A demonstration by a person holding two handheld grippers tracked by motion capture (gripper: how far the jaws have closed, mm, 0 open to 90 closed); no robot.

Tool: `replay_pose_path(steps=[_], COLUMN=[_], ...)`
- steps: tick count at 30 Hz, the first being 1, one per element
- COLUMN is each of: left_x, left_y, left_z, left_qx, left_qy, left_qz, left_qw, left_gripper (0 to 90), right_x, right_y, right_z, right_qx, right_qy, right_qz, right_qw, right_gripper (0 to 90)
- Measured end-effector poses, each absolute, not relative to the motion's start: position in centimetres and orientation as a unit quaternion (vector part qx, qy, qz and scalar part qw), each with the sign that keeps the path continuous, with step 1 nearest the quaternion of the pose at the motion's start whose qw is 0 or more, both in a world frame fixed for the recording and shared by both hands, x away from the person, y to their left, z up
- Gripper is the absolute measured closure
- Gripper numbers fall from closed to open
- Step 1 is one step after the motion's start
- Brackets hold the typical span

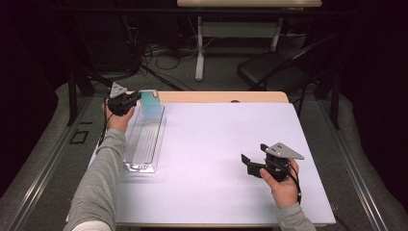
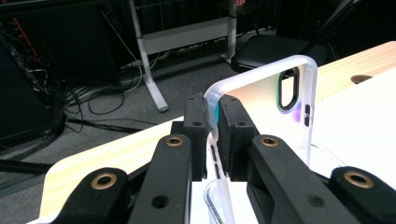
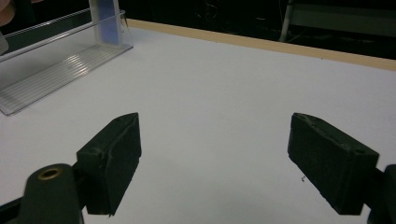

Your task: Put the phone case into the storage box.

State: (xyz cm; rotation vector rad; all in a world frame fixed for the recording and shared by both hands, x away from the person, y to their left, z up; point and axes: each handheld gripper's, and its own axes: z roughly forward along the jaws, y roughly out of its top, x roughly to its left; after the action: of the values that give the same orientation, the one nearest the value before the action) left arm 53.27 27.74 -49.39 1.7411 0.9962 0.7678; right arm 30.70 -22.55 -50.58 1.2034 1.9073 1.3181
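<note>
A translucent, iridescent phone case (image 1: 150, 103) stands upright at the far end of a long clear plastic rack (image 1: 144, 139) on the left side of the table. My left gripper (image 1: 137, 98) is shut on the case's side edge. In the left gripper view the two pads pinch the case's white rim (image 2: 266, 98), and the left gripper (image 2: 212, 130) points toward the table's far edge. My right gripper (image 1: 248, 163) hovers low over the white table at the right, open, nothing between its jaws. The right gripper view shows the right gripper (image 3: 229, 163), the rack (image 3: 56, 70) and the case (image 3: 105, 18).
The white table mat (image 1: 226, 144) has a wooden strip (image 1: 221, 96) along its far edge with a small hole in it. Beyond the table are a black chair (image 1: 272, 70), a desk frame and floor cables.
</note>
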Motion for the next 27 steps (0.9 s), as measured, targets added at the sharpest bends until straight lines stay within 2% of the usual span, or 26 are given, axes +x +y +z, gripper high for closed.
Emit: replay_pose_path(steps=[12,27], left_x=[53.33,53.34], left_y=[27.65,27.71], left_z=[-49.54,-49.54], left_qx=[0.714,0.707], left_qy=[0.415,0.425], left_qz=[0.316,0.316], left_qw=[0.468,0.468], left_gripper=[79.8,61.7], right_x=[30.72,30.74], right_y=[-22.54,-22.53], right_z=[-50.65,-50.65], right_qx=[0.445,0.443], right_qy=[0.706,0.707], right_qz=[0.487,0.485], right_qw=[0.26,0.26], right_gripper=[17.4,17.4])
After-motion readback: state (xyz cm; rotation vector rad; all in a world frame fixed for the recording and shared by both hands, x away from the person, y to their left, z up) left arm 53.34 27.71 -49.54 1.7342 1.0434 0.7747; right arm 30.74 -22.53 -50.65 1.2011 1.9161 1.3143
